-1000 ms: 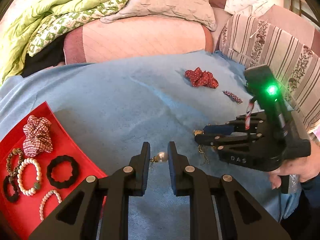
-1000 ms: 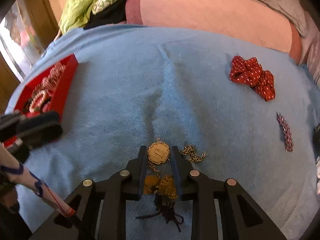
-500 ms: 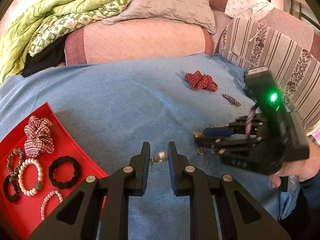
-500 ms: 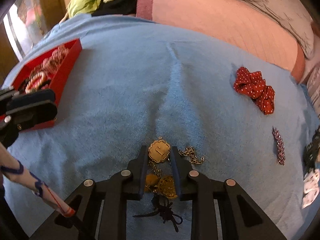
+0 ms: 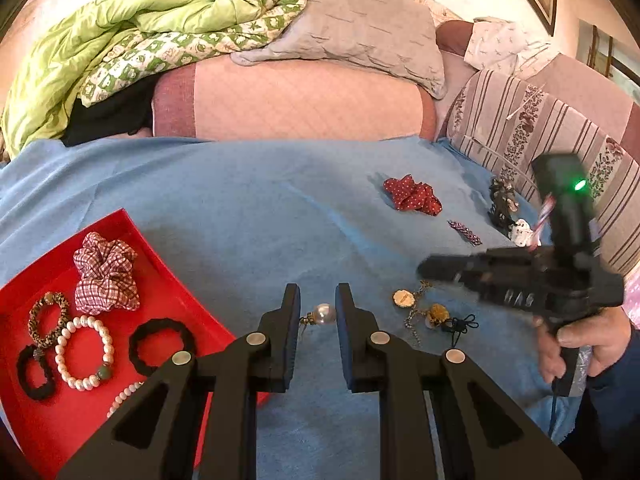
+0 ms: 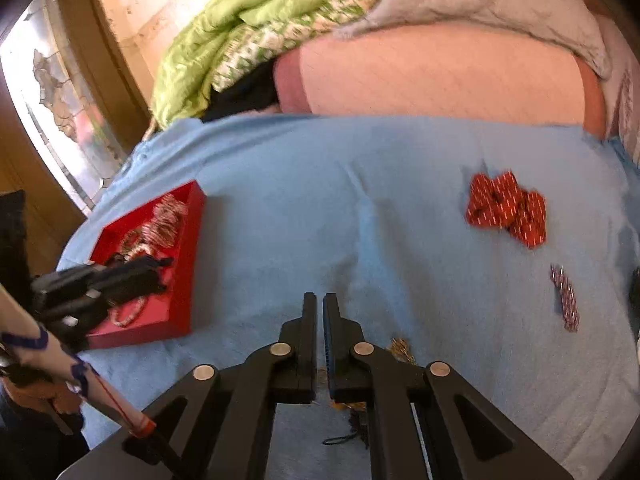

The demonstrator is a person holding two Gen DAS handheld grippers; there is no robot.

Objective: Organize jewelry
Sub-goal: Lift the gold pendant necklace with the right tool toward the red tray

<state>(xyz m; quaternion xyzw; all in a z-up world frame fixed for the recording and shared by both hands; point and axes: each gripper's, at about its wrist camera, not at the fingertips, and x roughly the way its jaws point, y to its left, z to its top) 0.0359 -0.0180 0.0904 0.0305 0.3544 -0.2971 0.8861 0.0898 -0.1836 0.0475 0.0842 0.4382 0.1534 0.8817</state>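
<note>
Jewelry is partly sorted, by my read. In the left wrist view the red tray (image 5: 80, 420) at eight o'clock already holds a plaid scrunchie (image 5: 106, 274), a pearl bracelet (image 5: 84, 354), a black hair tie (image 5: 162, 346) and a leopard band (image 5: 48, 316).

My left gripper (image 5: 318, 292) is clamped on a pearl drop (image 5: 325, 314), which spans the gap between its fingers and hangs just above the blue blanket (image 5: 240, 200). I judge that piece is next for the tray.

My right gripper (image 6: 319, 300) has its fingers nearly together, with only a thin slit between them. It hovers over the gold necklace (image 5: 402, 298), which sits at three o'clock from the pearl with its medallion on the blanket. I cannot tell whether a strand of chain is caught between the fingers.

Pieces left loose:
- At one o'clock, a red dotted scrunchie (image 5: 412, 200).
- At two o'clock, a small beaded clip (image 5: 464, 233).
- Beyond the clip, near the striped cushion, a dark and white cluster (image 5: 502, 204) too small to identify.

So roughly half remains, necklace included.
</note>
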